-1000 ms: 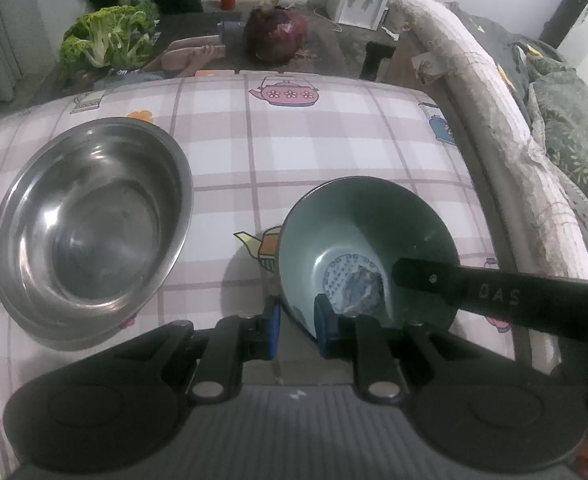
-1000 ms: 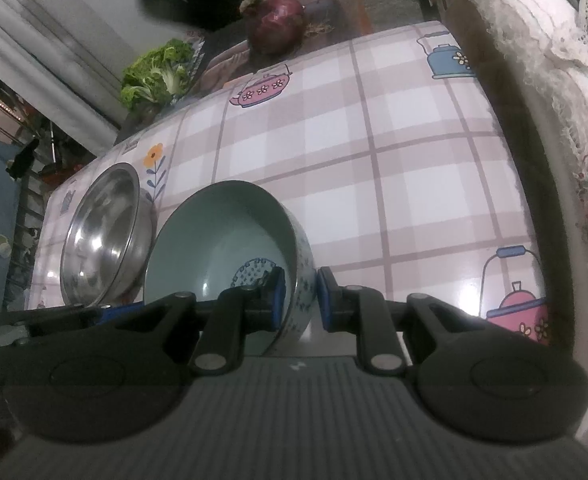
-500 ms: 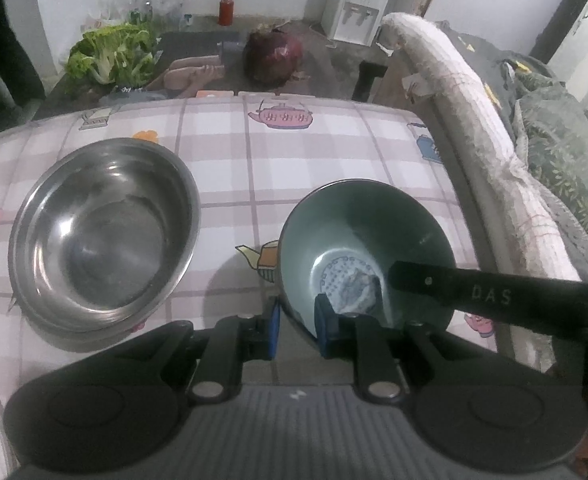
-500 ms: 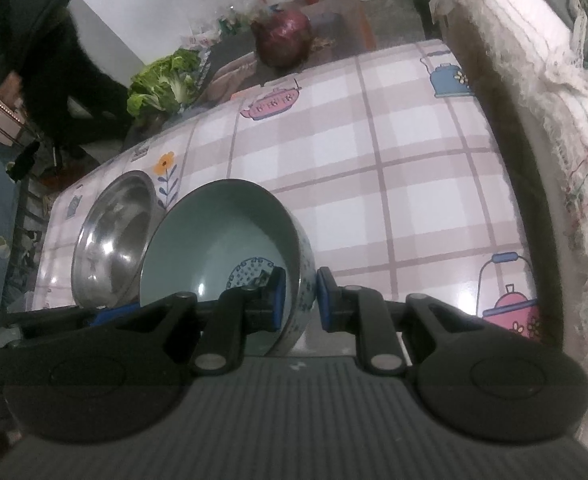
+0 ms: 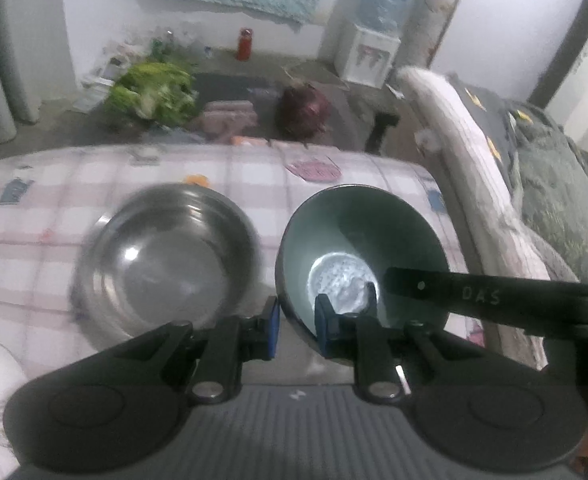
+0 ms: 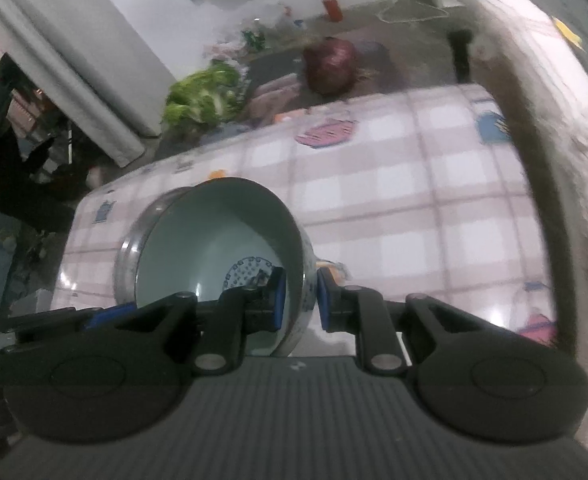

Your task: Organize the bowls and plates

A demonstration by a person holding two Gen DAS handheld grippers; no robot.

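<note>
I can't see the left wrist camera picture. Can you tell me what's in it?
Two grippers' fingers pinch the rim of a green bowl, the left gripper at its near edge and the right gripper reaching in from the right. A steel bowl sits beside it on the checked tablecloth.

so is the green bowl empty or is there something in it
Empty. The left wrist view looks straight into the green bowl: only its patterned bottom shows, nothing inside except gripper fingers reaching over the rim.
</note>
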